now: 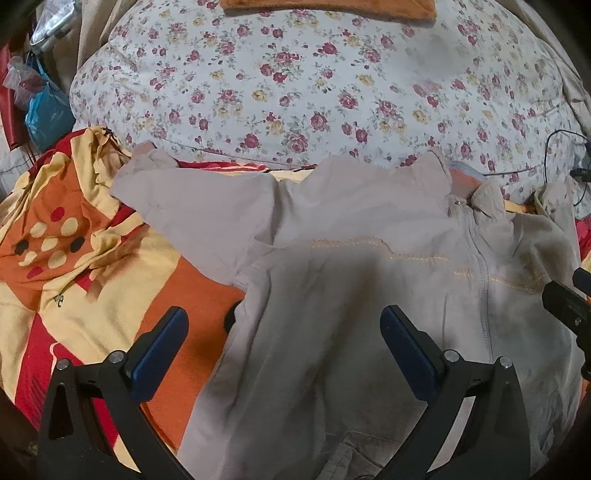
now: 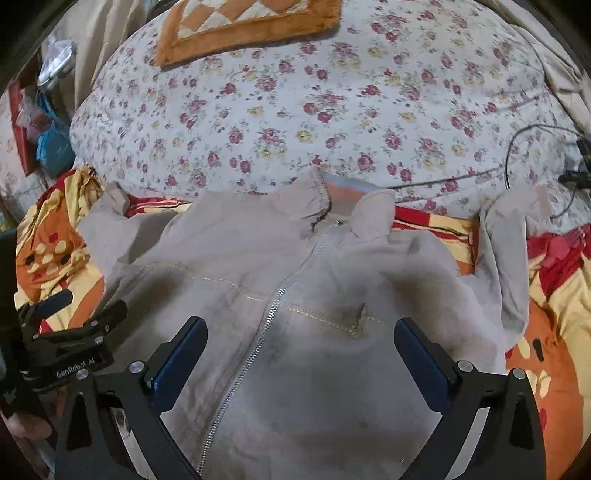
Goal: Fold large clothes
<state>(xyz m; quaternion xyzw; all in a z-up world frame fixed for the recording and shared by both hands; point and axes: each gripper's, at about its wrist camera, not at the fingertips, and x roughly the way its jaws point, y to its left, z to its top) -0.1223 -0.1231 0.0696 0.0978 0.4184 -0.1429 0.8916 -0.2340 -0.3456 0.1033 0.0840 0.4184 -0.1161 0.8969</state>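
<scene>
A large beige zip-up jacket (image 1: pixel 362 295) lies spread front-up on a red, orange and yellow blanket (image 1: pixel 74 280). Its zipper (image 2: pixel 258 332) runs down the middle, the collar (image 2: pixel 332 206) points to the far side, and a sleeve reaches out on each side (image 1: pixel 166 192) (image 2: pixel 506 251). My left gripper (image 1: pixel 284 332) is open and empty above the jacket's left half. My right gripper (image 2: pixel 301 343) is open and empty above the chest, right of the zipper. The right gripper also shows at the right edge of the left wrist view (image 1: pixel 569 306), and the left gripper shows at the left of the right wrist view (image 2: pixel 70 332).
A white quilt with red and yellow flowers (image 2: pixel 314 110) is bunched behind the jacket. An orange plush mat (image 2: pixel 251 26) lies on it. A black cable (image 2: pixel 528 147) runs at the right. Bags and clutter (image 1: pixel 40 96) sit at the far left beside the bed.
</scene>
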